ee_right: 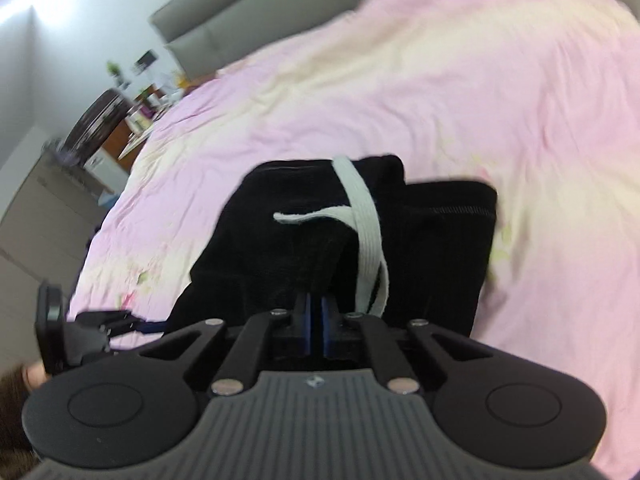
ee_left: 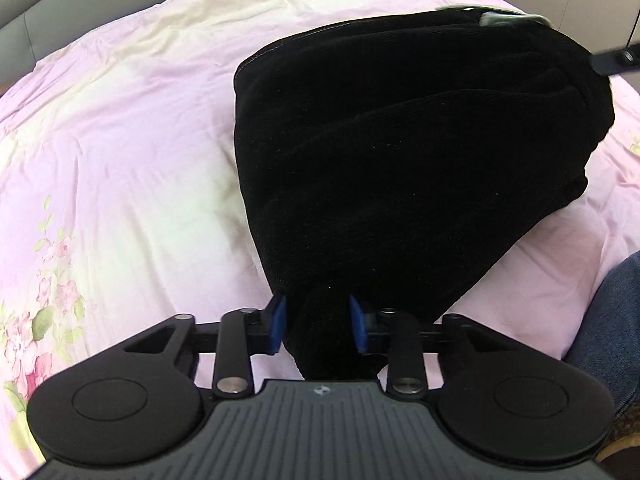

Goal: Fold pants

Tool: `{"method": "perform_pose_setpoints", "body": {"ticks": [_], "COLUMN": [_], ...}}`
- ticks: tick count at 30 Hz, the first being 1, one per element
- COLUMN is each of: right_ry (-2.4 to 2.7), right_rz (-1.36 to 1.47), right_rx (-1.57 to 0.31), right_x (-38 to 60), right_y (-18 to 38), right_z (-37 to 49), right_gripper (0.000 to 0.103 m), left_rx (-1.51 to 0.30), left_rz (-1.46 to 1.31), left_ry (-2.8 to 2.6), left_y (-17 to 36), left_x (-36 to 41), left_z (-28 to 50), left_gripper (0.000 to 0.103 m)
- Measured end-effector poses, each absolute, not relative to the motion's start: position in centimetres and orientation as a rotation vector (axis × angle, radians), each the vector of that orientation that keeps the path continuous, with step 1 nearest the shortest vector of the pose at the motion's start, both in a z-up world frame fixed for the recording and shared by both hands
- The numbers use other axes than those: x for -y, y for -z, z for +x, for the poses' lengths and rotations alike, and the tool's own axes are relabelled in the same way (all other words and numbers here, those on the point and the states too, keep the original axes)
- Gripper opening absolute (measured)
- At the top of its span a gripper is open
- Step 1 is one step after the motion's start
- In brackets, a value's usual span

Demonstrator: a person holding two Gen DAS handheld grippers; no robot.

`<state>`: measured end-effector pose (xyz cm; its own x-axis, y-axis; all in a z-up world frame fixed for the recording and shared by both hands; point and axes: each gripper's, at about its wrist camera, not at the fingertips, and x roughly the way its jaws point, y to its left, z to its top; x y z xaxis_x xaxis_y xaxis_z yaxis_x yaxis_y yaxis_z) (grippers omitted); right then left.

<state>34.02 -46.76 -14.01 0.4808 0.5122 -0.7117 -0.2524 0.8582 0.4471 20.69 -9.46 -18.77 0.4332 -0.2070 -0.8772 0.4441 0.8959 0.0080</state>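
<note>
Black pants (ee_left: pixel 400 152) lie bunched and partly folded on a pink bedspread (ee_left: pixel 120 140). My left gripper (ee_left: pixel 318 326) has its blue pads on either side of a fold of the black cloth at the near end. My right gripper (ee_right: pixel 316 312) is shut on the waistband end of the pants (ee_right: pixel 320 240), where a white drawstring (ee_right: pixel 364 220) hangs over the cloth. The right gripper's tip also shows at the far right of the left wrist view (ee_left: pixel 612 60), and the left gripper shows at the left of the right wrist view (ee_right: pixel 100 328).
The pink floral bedspread (ee_right: pixel 440 80) covers the whole bed. A grey headboard (ee_right: pixel 240 8) stands behind it. A cluttered side table (ee_right: pixel 132 120) and a grey cabinet (ee_right: pixel 48 208) stand left of the bed. A jeans-clad leg (ee_left: pixel 612 320) is at the bed's right edge.
</note>
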Motion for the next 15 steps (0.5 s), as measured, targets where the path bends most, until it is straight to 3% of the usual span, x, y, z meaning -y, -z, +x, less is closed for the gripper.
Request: {"method": "perform_pose_setpoints", "body": {"ticks": [3, 10, 13, 15], "right_ry": [-0.438, -0.305, -0.294, -0.301], "right_rz": [0.204, 0.249, 0.285, 0.247], "right_rx": [-0.975, -1.106, -1.115, -1.110], "right_x": [46.0, 46.9, 47.5, 47.6], "right_y": [13.9, 22.1, 22.0, 20.7], "right_z": [32.0, 31.5, 31.9, 31.6], "right_gripper": [0.000, 0.000, 0.003, 0.014], "left_rx": [-1.064, -1.106, -1.113, -1.110], "left_rz": [0.257, 0.293, 0.303, 0.268], "left_ry": [0.435, 0.478, 0.496, 0.509], "left_y": [18.8, 18.4, 17.1, 16.0], "left_x": [8.9, 7.7, 7.3, 6.7], "left_z": [20.4, 18.8, 18.5, 18.7], "left_gripper": [0.031, 0.022, 0.022, 0.022]}}
